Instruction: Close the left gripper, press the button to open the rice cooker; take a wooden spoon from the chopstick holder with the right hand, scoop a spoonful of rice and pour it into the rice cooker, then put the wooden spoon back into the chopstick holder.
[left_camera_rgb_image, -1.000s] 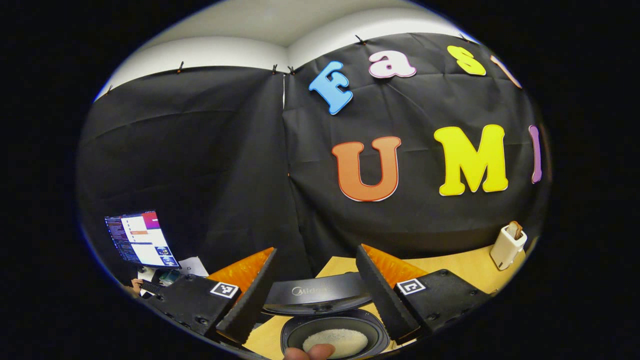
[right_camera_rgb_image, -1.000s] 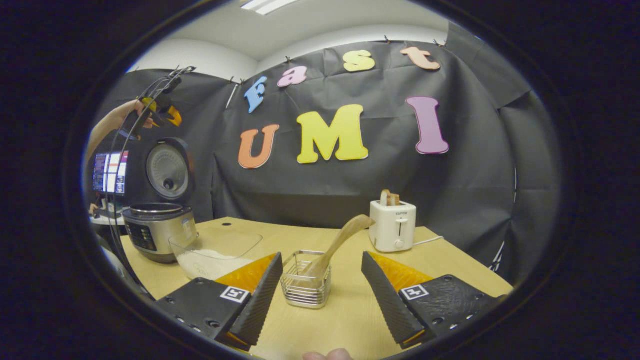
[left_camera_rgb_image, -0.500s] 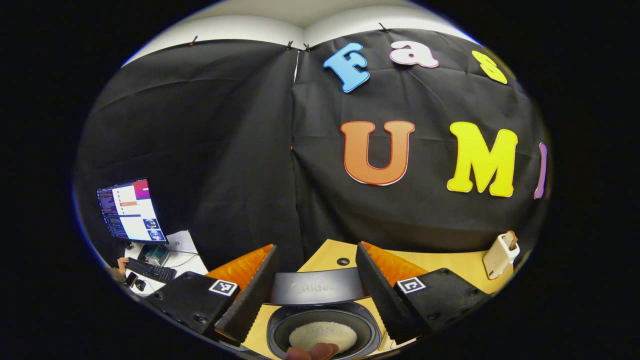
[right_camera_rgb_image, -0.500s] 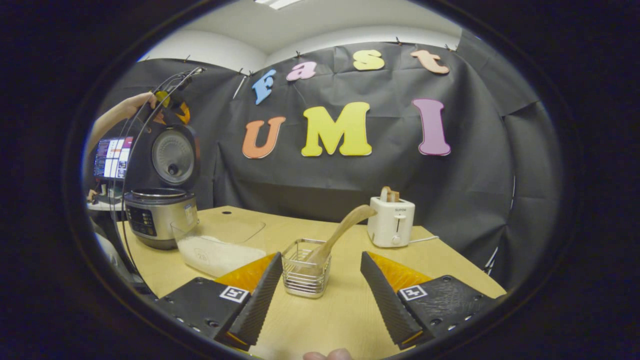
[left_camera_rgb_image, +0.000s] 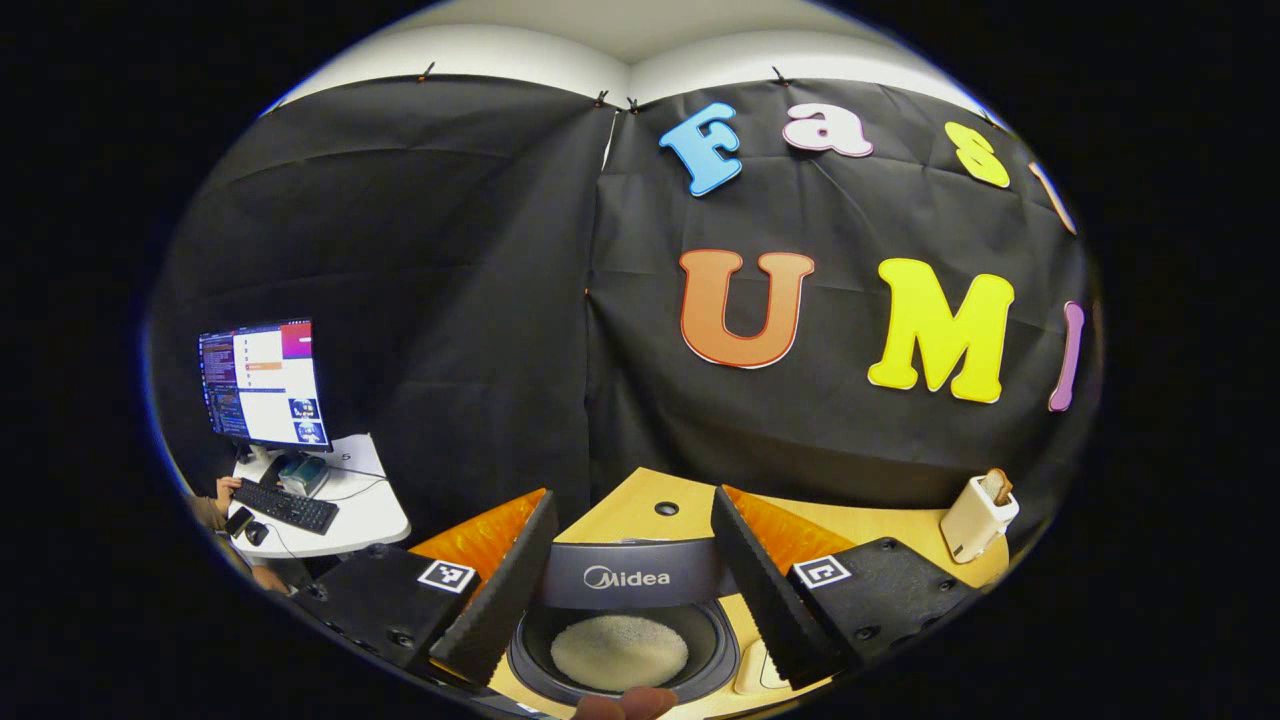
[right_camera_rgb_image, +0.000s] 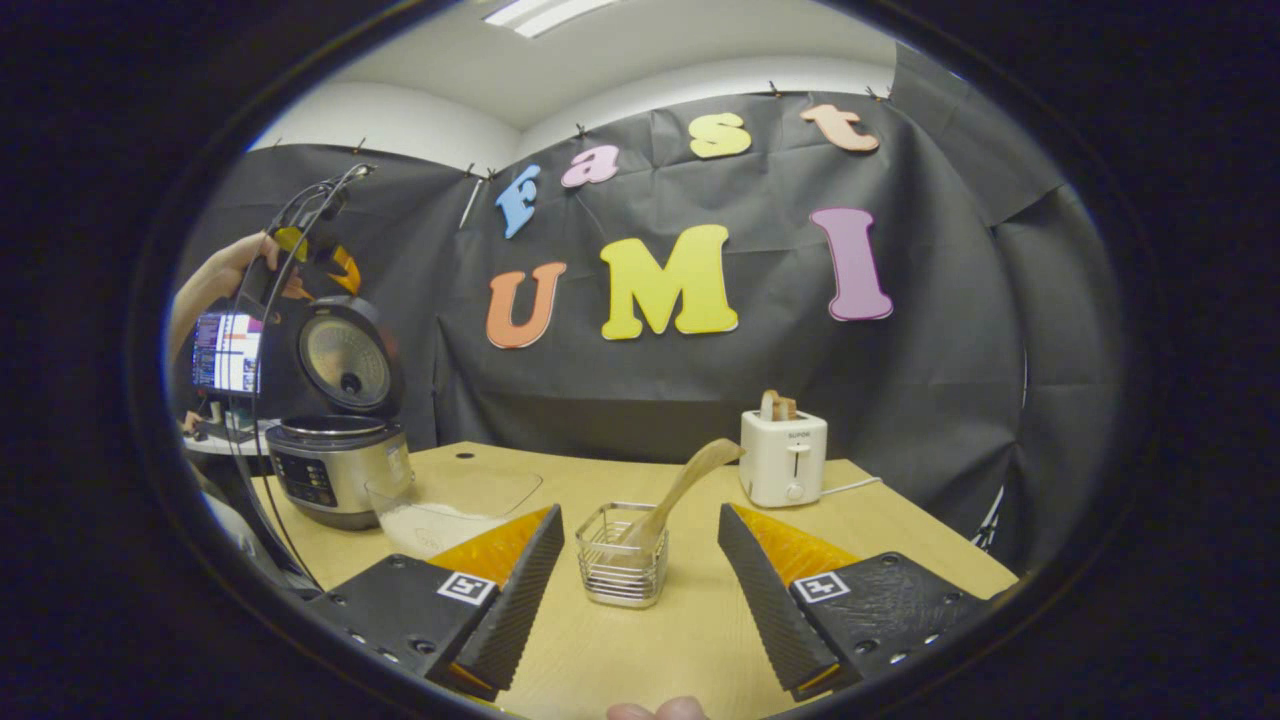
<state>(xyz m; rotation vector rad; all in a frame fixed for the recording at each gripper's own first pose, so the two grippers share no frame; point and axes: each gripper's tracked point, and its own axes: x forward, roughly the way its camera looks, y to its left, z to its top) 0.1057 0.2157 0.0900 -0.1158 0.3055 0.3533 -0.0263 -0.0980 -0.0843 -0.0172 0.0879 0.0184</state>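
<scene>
The rice cooker (right_camera_rgb_image: 335, 455) is seen open, so the spoon pickup is judged next. The right gripper (right_camera_rgb_image: 640, 590), fingers apart, is lined up on the wooden spoon (right_camera_rgb_image: 680, 490) leaning in the chopstick holder (right_camera_rgb_image: 622, 568). The left gripper (left_camera_rgb_image: 628, 580) is held spread, apparently above the pot. A toaster (right_camera_rgb_image: 783, 458) is seen on the wooden table (right_camera_rgb_image: 900, 530).

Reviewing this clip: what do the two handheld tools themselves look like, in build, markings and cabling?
Both match: the left tool and right tool each have two wedge-shaped fingers with ribbed inner faces, backed by orange panels and mounted on black blocks with visible screws. Each block carries a small square black-and-white marker. In the right gripper view, thin dark cables loop from the left tool.
</scene>
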